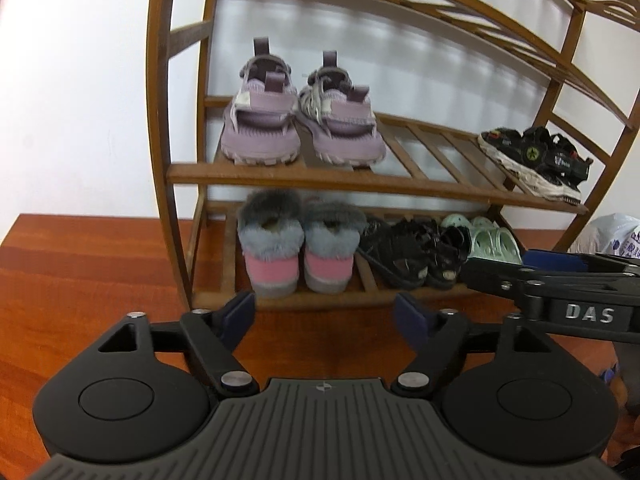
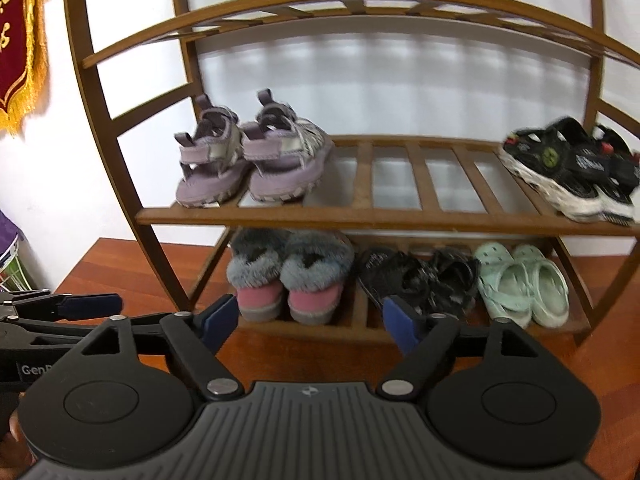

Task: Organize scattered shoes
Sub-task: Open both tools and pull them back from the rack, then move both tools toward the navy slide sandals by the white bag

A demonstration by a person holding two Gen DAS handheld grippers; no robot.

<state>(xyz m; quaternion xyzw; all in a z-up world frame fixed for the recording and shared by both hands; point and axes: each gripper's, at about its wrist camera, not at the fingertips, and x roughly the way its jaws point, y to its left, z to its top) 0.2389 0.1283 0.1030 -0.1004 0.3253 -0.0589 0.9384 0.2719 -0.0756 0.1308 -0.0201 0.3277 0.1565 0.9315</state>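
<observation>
Right claw (image 1: 560, 264) with "DAS" lettering, empty, agape.

The shoe rack (image 1: 280, 176) is made of brown matt wood; the floor (image 1: 80, 280) is glossy reddish wood. Grey fluffy fur is seen on the pink slippers (image 2: 288, 276).

Both wrist cameras look forward and downward past their own fingers, near the wooden shoe rack (image 1: 376, 178); left view sits leftward, right view rightward. Both share its 2 lower shelves.
</observation>
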